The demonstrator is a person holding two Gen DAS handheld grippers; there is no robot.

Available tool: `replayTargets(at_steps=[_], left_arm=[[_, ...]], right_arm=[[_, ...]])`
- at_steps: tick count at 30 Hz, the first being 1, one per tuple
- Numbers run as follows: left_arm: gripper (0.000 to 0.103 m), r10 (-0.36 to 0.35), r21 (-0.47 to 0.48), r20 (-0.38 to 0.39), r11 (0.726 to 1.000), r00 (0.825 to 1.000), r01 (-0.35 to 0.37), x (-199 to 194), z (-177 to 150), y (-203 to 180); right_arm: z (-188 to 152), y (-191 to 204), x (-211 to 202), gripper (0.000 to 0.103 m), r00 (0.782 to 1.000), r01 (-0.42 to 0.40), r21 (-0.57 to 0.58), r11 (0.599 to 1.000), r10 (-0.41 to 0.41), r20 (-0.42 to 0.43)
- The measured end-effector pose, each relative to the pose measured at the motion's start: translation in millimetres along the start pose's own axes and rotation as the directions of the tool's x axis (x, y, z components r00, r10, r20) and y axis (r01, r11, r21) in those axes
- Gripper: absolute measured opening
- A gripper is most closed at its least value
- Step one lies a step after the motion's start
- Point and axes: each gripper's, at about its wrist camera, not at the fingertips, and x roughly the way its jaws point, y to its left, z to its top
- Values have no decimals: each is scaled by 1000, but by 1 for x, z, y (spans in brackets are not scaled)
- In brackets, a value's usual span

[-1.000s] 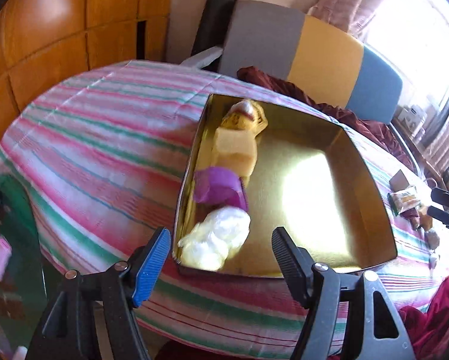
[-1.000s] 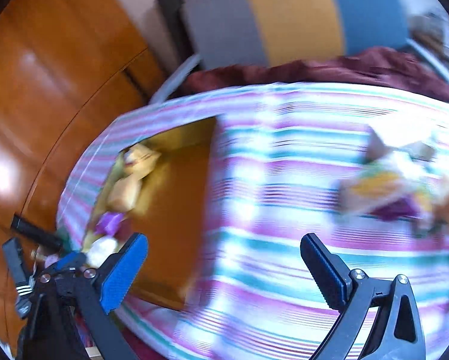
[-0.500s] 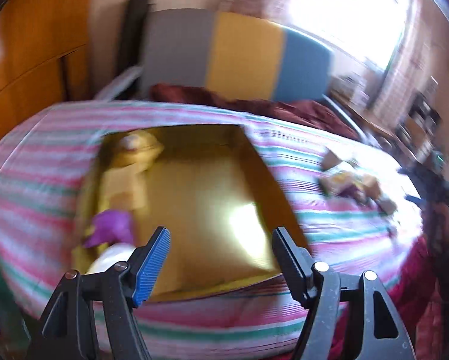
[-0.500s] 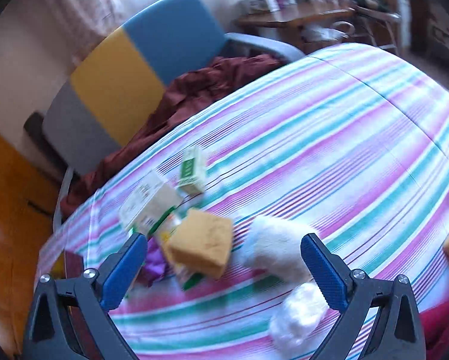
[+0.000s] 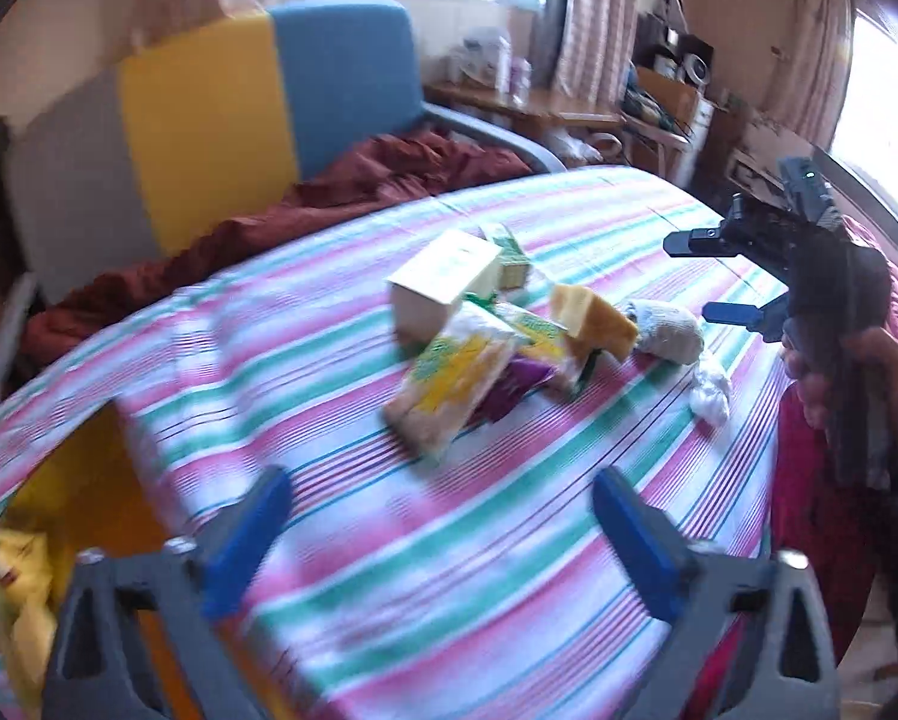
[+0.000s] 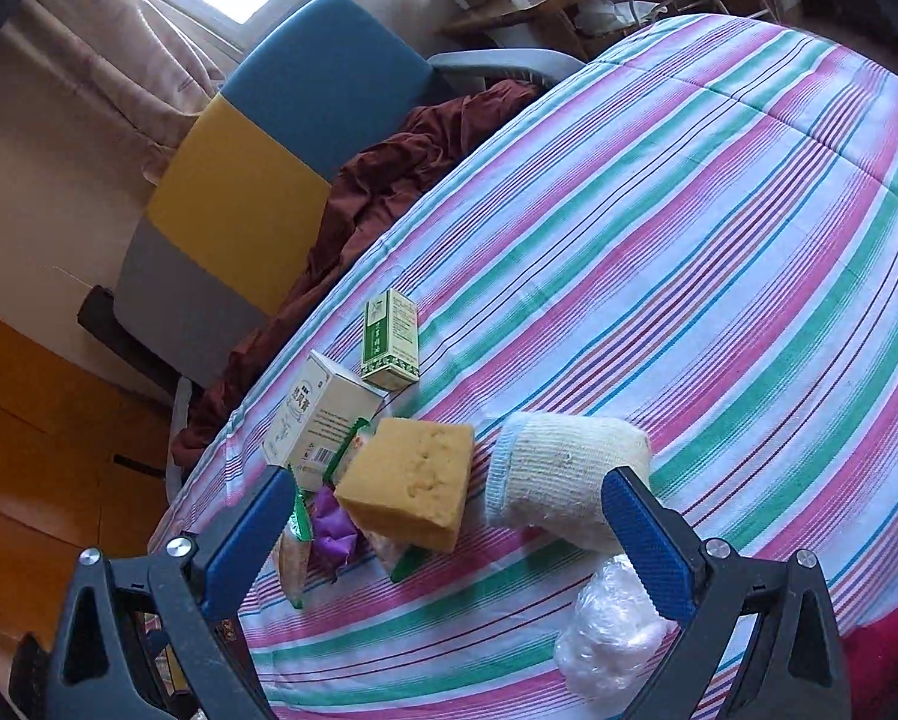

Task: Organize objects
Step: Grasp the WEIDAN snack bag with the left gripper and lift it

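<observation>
Jaws first: the left gripper point(image 5: 440, 531) is opening wide with nothing between its blue pads, only striped bedcover point(image 5: 509, 570) beneath. The right gripper point(image 6: 443, 540) stands spread and empty too, poised over the pile.

Sweeping left to right through the right wrist view: the large white carton point(image 6: 320, 420), the small green box point(image 6: 391, 339) just behind it, a purple wrapper point(image 6: 332, 525) and green-edged packets tucked underneath, the yellow sponge point(image 6: 410, 483) on top, the rolled knit sock point(image 6: 563, 471) beside it, and the crinkled clear plastic bundle point(image 6: 608, 639) nearest the bed edge.

That sponge looks light, soft and springy; a pinch across its flat sides should hold. The sock should squash, so grip mid-roll. The cartons are stiff; take them across the narrow faces. The plastic could slip.
</observation>
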Motion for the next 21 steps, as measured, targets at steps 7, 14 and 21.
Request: replayTargets(at_steps=[7,14,21], left_arm=[[103,-45,93,-111,994,993,56,67,26,-6],[102,-48,182,-153,980,987,76,105,38,-4],[68,-177,62,-203,979,963,193,127,48,11]], right_arm=[[-3,6,7,103,999,-22,-33,999,21,-39],[-5,10,15,103,997,-29,-58,998,24,-74],[-6,10,18,103,996,-27,-65,998,21,-83]])
